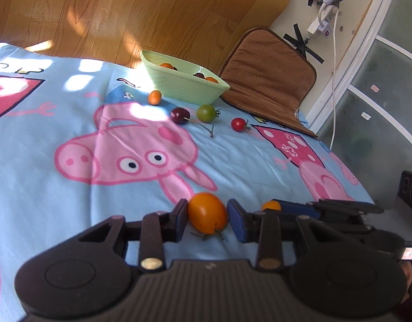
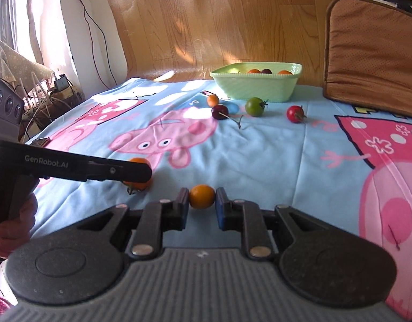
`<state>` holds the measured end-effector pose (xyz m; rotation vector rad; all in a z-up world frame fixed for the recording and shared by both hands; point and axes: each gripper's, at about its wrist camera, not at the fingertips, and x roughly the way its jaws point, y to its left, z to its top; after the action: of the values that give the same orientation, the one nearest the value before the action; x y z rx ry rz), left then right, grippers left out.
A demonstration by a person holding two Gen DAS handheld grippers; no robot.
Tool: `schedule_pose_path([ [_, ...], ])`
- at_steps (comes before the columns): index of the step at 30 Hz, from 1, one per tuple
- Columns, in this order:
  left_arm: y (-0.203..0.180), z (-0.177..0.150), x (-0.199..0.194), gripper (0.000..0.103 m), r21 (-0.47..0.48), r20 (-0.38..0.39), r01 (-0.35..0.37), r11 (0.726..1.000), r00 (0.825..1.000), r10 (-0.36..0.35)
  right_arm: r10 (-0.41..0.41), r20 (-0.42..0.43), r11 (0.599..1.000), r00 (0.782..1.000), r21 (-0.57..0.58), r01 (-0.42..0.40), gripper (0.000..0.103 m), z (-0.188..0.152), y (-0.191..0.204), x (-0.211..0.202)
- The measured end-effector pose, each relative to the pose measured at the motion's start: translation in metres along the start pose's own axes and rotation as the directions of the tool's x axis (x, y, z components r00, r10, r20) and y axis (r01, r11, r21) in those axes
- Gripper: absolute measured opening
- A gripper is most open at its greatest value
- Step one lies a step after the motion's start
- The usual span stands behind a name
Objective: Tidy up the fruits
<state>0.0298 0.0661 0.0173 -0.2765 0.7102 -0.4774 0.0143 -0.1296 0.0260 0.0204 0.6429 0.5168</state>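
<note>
My left gripper (image 1: 207,216) is shut on an orange tomato (image 1: 207,212) low over the blue cartoon blanket (image 1: 71,134). My right gripper (image 2: 202,198) is shut on a small orange fruit (image 2: 201,196), which also shows in the left wrist view (image 1: 271,205). A pale green bowl (image 1: 184,86) with several fruits stands at the far edge; it also shows in the right wrist view (image 2: 259,87). In front of it lie a small orange fruit (image 1: 154,97), a dark cherry (image 1: 180,115), a green tomato (image 1: 206,113) and a red tomato (image 1: 238,124).
A brown cushion (image 1: 270,80) leans against the wall to the right of the bowl. A white cable (image 1: 334,80) hangs by the wall. The left gripper's body (image 2: 71,166) crosses the left side of the right wrist view. The wooden floor (image 1: 125,13) lies beyond.
</note>
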Motion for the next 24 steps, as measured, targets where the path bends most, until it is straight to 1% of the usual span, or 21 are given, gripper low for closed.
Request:
schedule_pose_path([
  [8,-0.0027,-0.0056,-0.0014,0.033,0.024,0.030,-0.011,1.000,0.999,0.010,-0.040,0.030,0.998,0.999,-0.042,0.041,0.025,-0.0068,0.0074,-0.0013],
  [15,-0.0057,-0.0073,-0.0012,0.034,0.039,0.036,-0.020,0.999,0.999,0.018,-0.045,0.039,0.998,0.998,-0.045,0.047,0.025,-0.0087,0.0080,-0.0019],
  [24,-0.0022,-0.0076,-0.0030,0.033,0.021,0.044,-0.006,1.000,0.999,0.005,-0.045,0.042,0.998,0.998,-0.042,0.047,0.024,-0.0083,0.0070,-0.0026],
])
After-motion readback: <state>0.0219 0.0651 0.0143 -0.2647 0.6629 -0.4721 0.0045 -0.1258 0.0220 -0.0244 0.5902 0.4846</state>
